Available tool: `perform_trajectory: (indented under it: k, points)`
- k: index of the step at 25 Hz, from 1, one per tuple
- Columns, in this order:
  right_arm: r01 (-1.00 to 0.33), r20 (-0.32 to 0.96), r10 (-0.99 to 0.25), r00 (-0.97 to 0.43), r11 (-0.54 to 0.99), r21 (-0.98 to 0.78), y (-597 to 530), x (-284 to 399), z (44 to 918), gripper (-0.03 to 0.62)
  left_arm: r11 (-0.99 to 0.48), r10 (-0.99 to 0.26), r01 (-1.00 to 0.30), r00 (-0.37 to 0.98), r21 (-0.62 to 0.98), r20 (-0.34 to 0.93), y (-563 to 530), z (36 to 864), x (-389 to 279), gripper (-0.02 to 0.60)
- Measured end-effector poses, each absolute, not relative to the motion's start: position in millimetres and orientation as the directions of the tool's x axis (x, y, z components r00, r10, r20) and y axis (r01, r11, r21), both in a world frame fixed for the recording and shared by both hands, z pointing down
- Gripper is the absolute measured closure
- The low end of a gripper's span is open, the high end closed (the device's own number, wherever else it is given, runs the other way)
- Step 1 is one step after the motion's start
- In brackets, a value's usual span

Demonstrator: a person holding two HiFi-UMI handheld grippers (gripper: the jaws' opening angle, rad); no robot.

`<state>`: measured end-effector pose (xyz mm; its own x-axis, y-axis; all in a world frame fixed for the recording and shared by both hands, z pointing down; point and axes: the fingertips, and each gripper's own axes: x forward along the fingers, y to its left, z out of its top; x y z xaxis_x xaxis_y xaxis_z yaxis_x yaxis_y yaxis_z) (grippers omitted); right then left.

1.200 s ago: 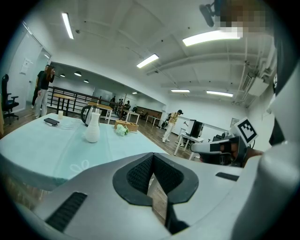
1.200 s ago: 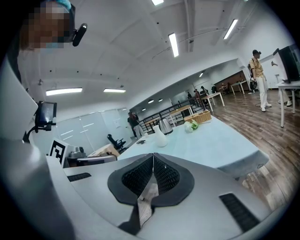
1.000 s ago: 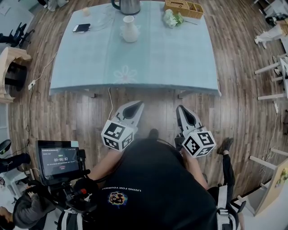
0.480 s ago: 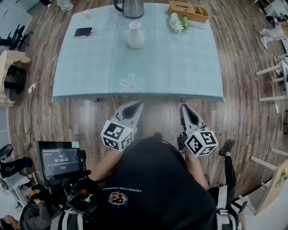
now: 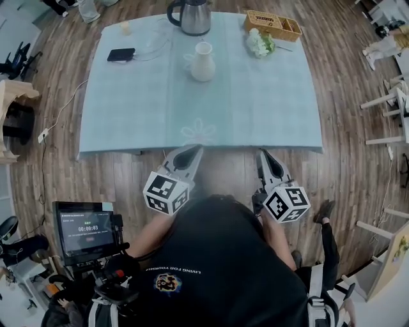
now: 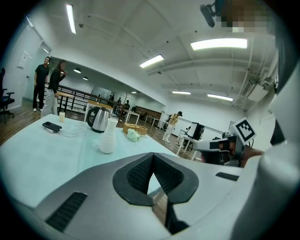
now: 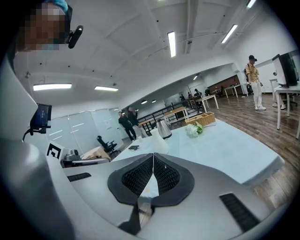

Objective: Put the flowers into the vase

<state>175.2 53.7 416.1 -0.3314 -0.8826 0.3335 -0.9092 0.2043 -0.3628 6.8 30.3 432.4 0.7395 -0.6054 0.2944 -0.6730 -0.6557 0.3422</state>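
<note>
A white vase [image 5: 203,62] stands upright near the middle back of the table [image 5: 255,96], which wears a light blue cloth. A bunch of white flowers with green leaves [image 5: 260,43] lies at the back right, beside a wicker basket [image 5: 273,24]. My left gripper [image 5: 193,151] and right gripper [image 5: 262,154] hang side by side just short of the table's front edge. Both are shut and hold nothing. In the left gripper view, the vase [image 6: 108,137] and flowers [image 6: 133,135] lie far beyond the shut jaws. The right gripper view shows the flowers [image 7: 193,130] at the far side.
A steel kettle [image 5: 193,16] stands behind the vase. A black phone [image 5: 121,55] and a small cup [image 5: 126,27] sit at the back left. A monitor on a stand [image 5: 84,228] is at my left. White chairs [image 5: 386,96] stand to the right, and people stand in the distance [image 6: 49,84].
Both grippers have moved forward together and now reach the table's front edge. The table and its objects have slid nearer in the head view. Both pairs of jaws stay shut.
</note>
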Motion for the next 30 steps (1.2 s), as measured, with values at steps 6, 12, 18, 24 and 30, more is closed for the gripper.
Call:
perform_trajectory:
  k: [6, 12, 18, 24, 30]
  points:
    - [-0.916, 0.334, -0.890, -0.311, 0.187, -0.355, 12, 153, 414, 0.576, -0.644, -0.614, -0.679, 0.733, 0.352, 0.292, -6, 433, -26, 0.574]
    - [-0.918, 0.324, -0.896, -0.303, 0.184, -0.350, 3, 156, 415, 0.574, -0.620, -0.631, -0.697, 0.716, 0.361, 0.299, -11, 442, -38, 0.574]
    - [-0.922, 0.319, -0.907, -0.274, 0.153, -0.357, 4, 165, 415, 0.574, -0.625, -0.624, -0.692, 0.721, 0.361, 0.301, -9, 444, -38, 0.574]
    - [-0.925, 0.304, -0.916, -0.263, 0.151, -0.348, -11, 180, 405, 0.574, -0.617, -0.639, -0.702, 0.710, 0.355, 0.296, -18, 438, -36, 0.574]
    - [-0.922, 0.297, -0.916, -0.270, 0.157, -0.353, -22, 187, 399, 0.574, -0.603, -0.646, -0.712, 0.700, 0.358, 0.303, -22, 435, -34, 0.574]
